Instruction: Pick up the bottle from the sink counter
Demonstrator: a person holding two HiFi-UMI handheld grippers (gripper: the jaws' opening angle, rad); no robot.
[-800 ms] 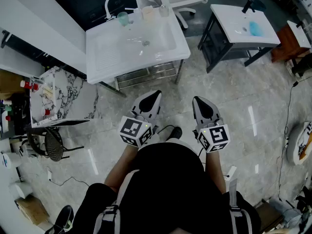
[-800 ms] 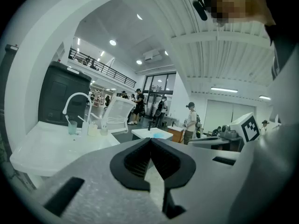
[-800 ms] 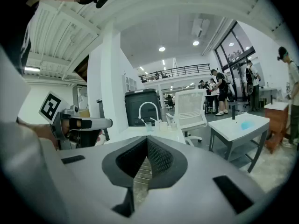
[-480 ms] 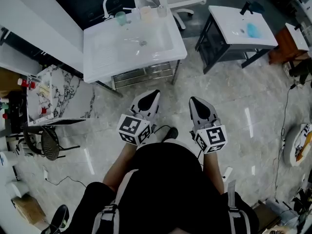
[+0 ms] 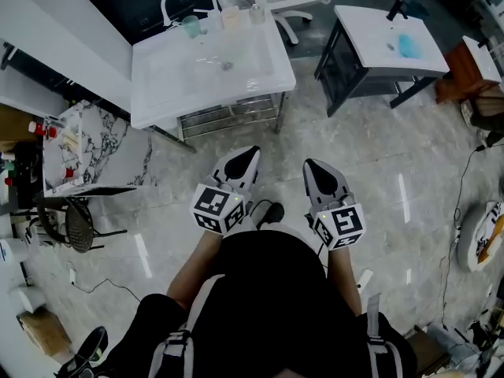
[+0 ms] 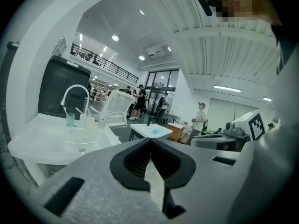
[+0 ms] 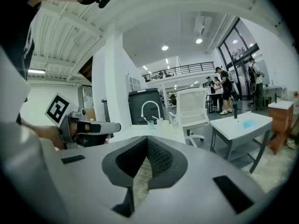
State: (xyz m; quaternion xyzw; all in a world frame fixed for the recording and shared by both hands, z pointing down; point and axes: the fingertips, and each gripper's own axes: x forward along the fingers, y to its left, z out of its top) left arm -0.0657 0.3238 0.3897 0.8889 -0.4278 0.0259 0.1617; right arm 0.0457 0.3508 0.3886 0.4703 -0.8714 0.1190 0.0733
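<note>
Moved: the bench (image 5: 161,93) has slid up and left in the head view; the left gripper (image 5: 250,154) and right gripper (image 5: 309,164) sit as before, close to the body.
Risk: the bench is well apart from both grippers, so a long reach is needed. Closed fingers arriving at its crowded back rim could knock the cup (image 5: 191,27) or tip the bottle (image 5: 257,12) into the basin.
Left fingers: shut tip to tip, nothing between them, touching nothing.
Right fingers: shut too, empty.
Bottle: upright at the back rim, likely the clear 1 at the right end of 3 small vessels; too small to be sure.
</note>
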